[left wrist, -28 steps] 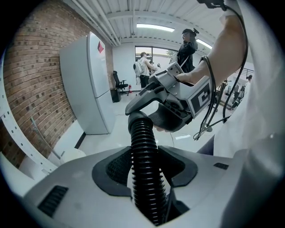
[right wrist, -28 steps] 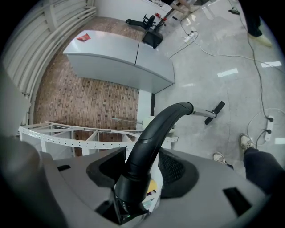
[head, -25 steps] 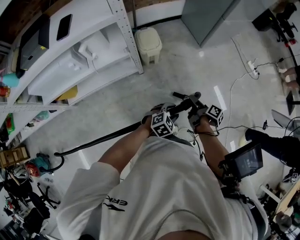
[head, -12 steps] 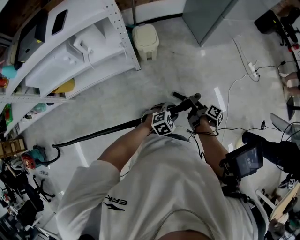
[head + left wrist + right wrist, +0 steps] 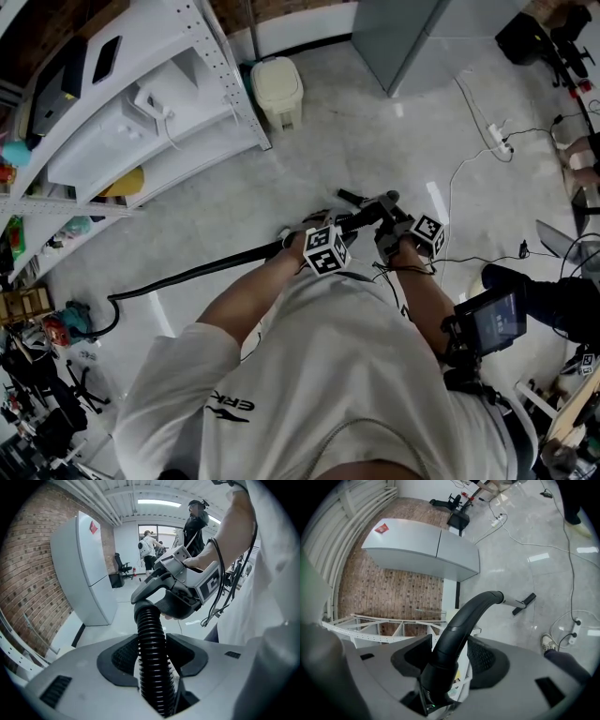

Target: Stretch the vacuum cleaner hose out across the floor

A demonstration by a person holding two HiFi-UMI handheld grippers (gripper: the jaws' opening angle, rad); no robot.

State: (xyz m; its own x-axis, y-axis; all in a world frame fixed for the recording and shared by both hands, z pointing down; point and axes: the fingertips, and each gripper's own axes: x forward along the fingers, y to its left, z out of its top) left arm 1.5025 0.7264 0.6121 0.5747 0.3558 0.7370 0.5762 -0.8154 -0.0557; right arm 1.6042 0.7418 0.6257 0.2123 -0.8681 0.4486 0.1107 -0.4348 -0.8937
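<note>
A black ribbed vacuum hose [image 5: 192,274] runs across the floor from the lower left up to my hands. My left gripper [image 5: 311,240] is shut on it. In the left gripper view the hose [image 5: 151,634] passes straight up between the jaws, and my left gripper [image 5: 152,654] clamps it on both sides. Just beyond, the hose joins a curved black handle [image 5: 149,587]. My right gripper [image 5: 392,223] is shut on that handle [image 5: 461,618], seen in the right gripper view with my right gripper [image 5: 446,657] closed round its thick lower part. The wand tip [image 5: 522,602] sticks out past it.
White shelving [image 5: 141,112] fills the upper left, with a cream bin [image 5: 278,86] beside it. A grey cabinet [image 5: 412,37] stands at the top. A power strip with cables [image 5: 497,141] lies on the right. A teal object [image 5: 77,319] sits by the hose's far end.
Both grippers keep the same hold on hose and handle. The shelving and bin have slid slightly left in the head view, and the hose lies a little straighter.
</note>
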